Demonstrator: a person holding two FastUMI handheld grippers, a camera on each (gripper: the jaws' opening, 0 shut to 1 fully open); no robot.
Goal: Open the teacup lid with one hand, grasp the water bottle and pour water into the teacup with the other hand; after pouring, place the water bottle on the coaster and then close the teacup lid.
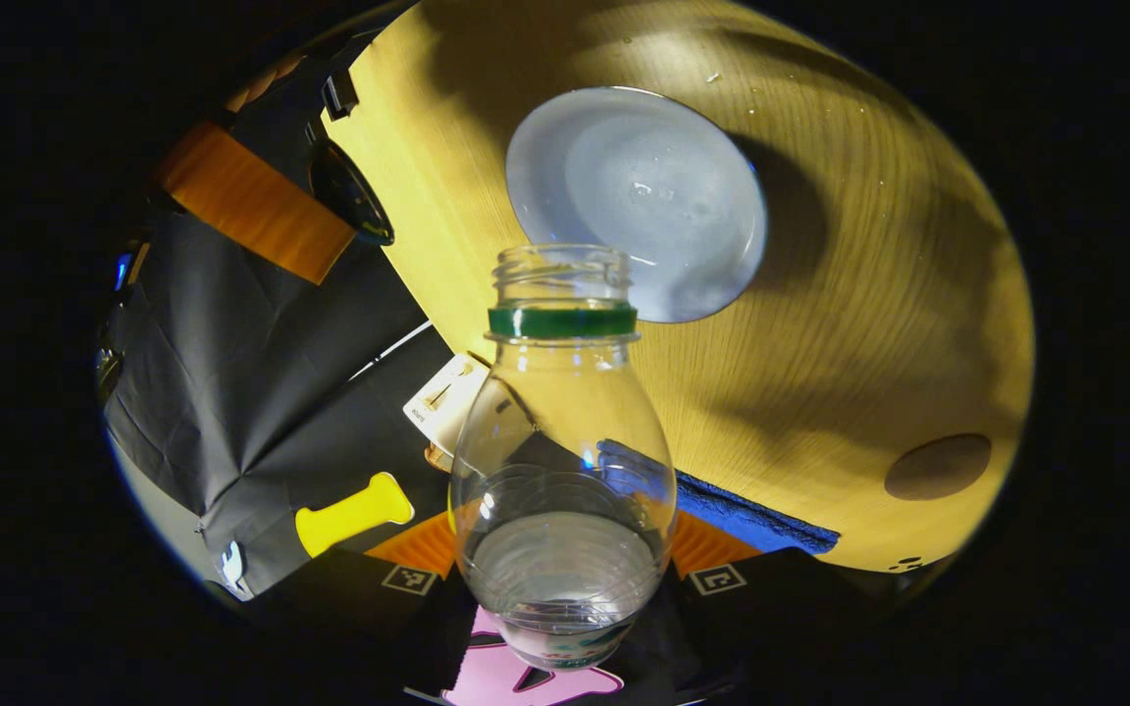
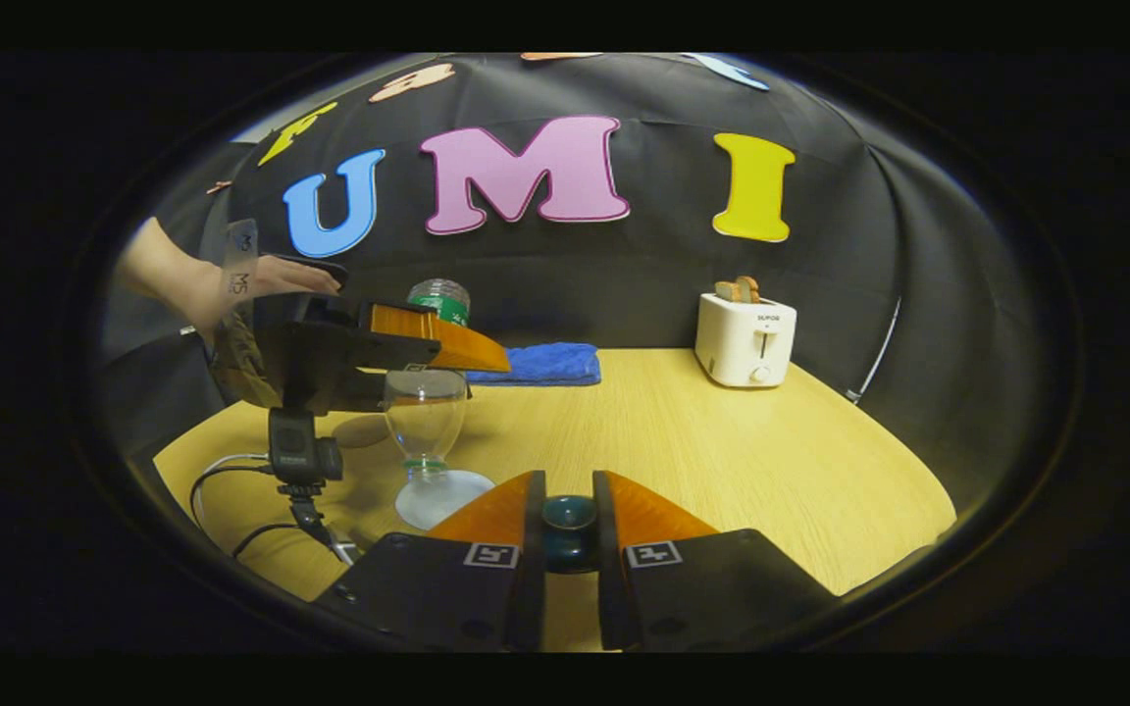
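Water bottle [image 1: 562, 461], uncapped and tipped mouth-down, is clamped between the left gripper [image 1: 565, 579] fingers over the open teacup [image 1: 636, 201], which stands on the wooden counter [image 1: 869, 324]; a little water remains in the bottle. The right gripper [image 2: 569, 529] fingers are pressed narrow on the dark teacup lid [image 2: 568, 525], held above the counter's near edge. By the far edge are a blue cloth [image 2: 540, 363] and a white toaster [image 2: 745, 341].
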